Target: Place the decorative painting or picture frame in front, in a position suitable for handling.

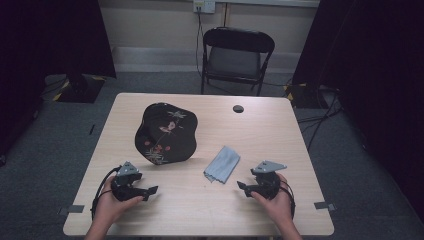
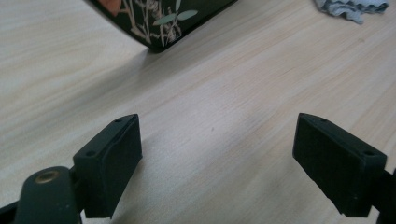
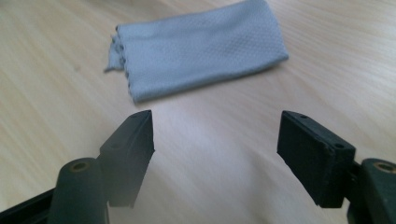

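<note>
Item: grey cloth [image 3: 198, 56], folded, flat on desk [image 1: 260, 125] just ahead of right gripper [image 3: 215, 149]; beside lacquered tray [image 1: 166, 134]; both grippers released, empty; advice: pinch the near edge low, squarely.

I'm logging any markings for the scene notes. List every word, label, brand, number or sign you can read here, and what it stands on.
None: no readable text stands anywhere.
Black tray: painted flowers and leaves, no writing.
Grey cloth: plain weave, no label in sight.
Wall socket: too small to show any marking.
Left gripper and right gripper: plain black jaws, no marks.
</note>
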Demonstrator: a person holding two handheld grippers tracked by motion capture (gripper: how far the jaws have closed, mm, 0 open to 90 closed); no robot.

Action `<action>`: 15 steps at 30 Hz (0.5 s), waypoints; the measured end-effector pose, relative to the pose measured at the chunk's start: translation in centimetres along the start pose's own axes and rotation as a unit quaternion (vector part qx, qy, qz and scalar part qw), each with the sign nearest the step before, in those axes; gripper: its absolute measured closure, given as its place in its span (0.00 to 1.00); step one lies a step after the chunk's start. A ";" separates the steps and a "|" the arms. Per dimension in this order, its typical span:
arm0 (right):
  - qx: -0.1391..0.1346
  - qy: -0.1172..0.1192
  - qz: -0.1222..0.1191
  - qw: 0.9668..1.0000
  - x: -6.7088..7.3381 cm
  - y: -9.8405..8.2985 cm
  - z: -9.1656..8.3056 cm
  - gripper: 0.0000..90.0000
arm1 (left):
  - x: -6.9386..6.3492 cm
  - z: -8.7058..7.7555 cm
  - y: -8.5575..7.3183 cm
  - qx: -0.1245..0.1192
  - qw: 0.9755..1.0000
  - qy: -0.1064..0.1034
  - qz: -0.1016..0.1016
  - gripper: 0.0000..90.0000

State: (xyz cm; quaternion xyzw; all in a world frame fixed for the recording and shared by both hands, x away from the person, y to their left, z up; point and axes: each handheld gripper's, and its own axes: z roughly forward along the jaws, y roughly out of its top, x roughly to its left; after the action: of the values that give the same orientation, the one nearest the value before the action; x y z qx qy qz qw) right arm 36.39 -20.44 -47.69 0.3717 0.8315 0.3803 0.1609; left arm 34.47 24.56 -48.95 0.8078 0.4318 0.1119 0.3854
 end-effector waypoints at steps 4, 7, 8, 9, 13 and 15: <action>-0.005 0.007 0.002 1.000 0.6 1.9 1.3 0.42 | 0.1 0.0 0.1 0.004 1.000 -0.003 0.004 0.17; -0.007 0.003 -0.011 1.000 1.3 3.9 2.7 0.56 | 0.2 0.0 0.4 0.004 1.000 -0.005 0.008 0.19; -0.010 0.007 -0.014 1.000 1.5 4.4 3.1 0.57 | 0.3 0.0 0.4 0.004 1.000 -0.004 0.009 0.20; -0.008 0.010 -0.018 1.000 1.8 4.9 3.6 0.58 | 0.3 0.0 0.4 0.004 1.000 -0.005 0.005 0.20; -0.010 0.027 -0.026 0.999 2.7 6.2 4.8 0.64 | 0.5 -0.1 0.5 0.002 1.000 -0.002 0.009 0.22; 0.003 0.026 -0.056 0.998 3.4 7.0 5.8 0.66 | 0.6 -0.2 0.6 -0.001 1.000 -0.001 0.006 0.22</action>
State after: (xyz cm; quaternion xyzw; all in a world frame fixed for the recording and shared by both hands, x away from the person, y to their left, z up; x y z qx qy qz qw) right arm 40.73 -11.90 -46.23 0.3146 0.8563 0.3775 0.1589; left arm 35.11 24.91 -48.50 0.8100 0.4264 0.1135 0.3863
